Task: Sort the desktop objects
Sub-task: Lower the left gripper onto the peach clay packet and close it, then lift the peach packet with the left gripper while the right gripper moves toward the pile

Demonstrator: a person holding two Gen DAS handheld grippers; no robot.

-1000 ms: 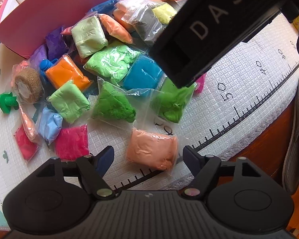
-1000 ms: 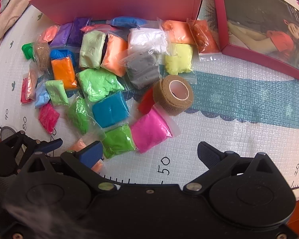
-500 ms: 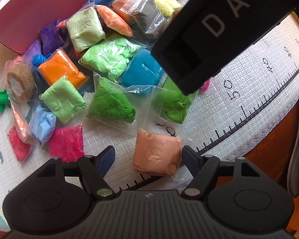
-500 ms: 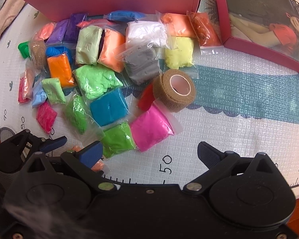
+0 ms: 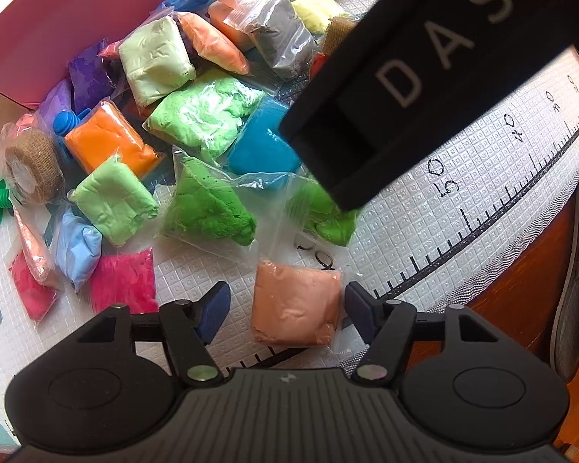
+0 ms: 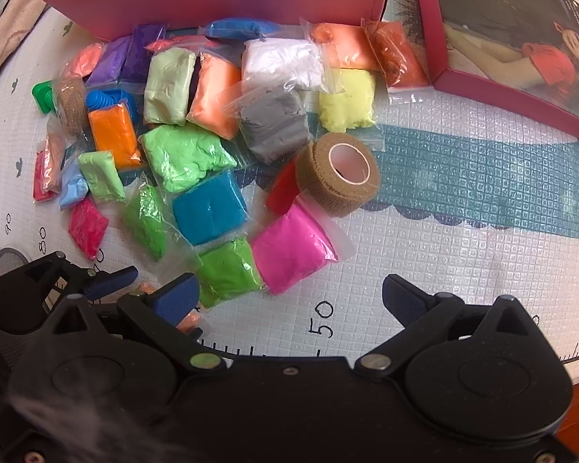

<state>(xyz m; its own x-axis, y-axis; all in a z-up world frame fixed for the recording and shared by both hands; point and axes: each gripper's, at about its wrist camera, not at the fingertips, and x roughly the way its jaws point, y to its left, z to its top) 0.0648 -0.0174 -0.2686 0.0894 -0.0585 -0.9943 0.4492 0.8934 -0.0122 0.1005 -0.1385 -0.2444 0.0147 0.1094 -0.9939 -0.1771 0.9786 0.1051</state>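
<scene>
A white grid-textured play mat with a printed ruler (image 5: 463, 177) is covering the desk, carrying a heap of bagged coloured clay. The right claw (image 6: 289, 297) is hovering wide open and empty over the mat's "50" mark, just short of a bright pink clay bag (image 6: 289, 247) and a tan bandage roll (image 6: 337, 173). The left claw (image 5: 285, 308) is gaping around a peach clay bag (image 5: 293, 305), its right finger just beside the bag, the left apart.
</scene>
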